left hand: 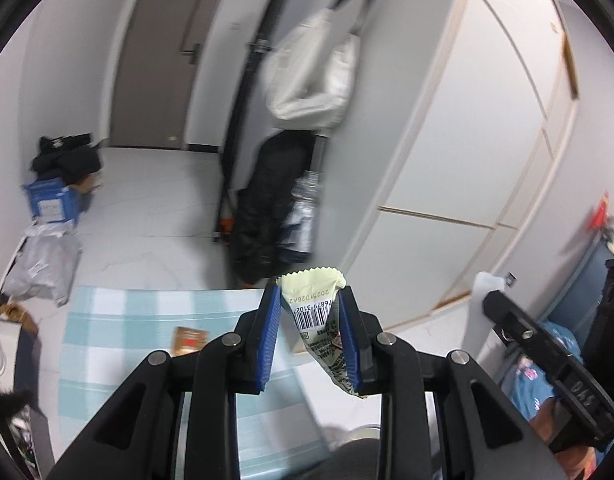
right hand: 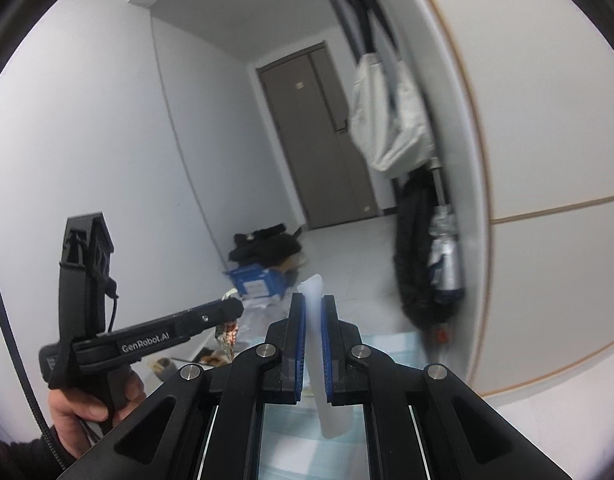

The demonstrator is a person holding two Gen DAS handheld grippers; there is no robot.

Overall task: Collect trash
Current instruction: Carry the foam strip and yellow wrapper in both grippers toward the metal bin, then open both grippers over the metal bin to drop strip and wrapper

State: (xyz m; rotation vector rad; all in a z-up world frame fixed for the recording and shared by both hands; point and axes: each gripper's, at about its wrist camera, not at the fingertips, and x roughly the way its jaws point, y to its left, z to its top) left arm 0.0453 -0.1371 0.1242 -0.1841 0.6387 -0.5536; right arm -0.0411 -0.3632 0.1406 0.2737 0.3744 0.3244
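Note:
My left gripper (left hand: 309,292) is shut on a pale yellow snack wrapper (left hand: 317,312) with a barcode, held in the air above a light blue checked cloth (left hand: 119,356). A small brown packet (left hand: 189,340) lies on that cloth. My right gripper (right hand: 314,300) is shut on a flat translucent white plastic piece (right hand: 321,364) that sticks out past the fingertips. The left gripper (right hand: 227,312) also shows at the left of the right wrist view, with the wrapper (right hand: 227,338) hanging from it. The right gripper body (left hand: 547,360) shows at the right of the left wrist view.
A white wardrobe (left hand: 467,140) stands at the right. A coat rack with a white jacket (left hand: 311,76) and a black one (left hand: 267,208) stands ahead. A blue box (left hand: 51,200), dark clothes and a grey plastic bag (left hand: 43,264) lie on the floor by the left wall.

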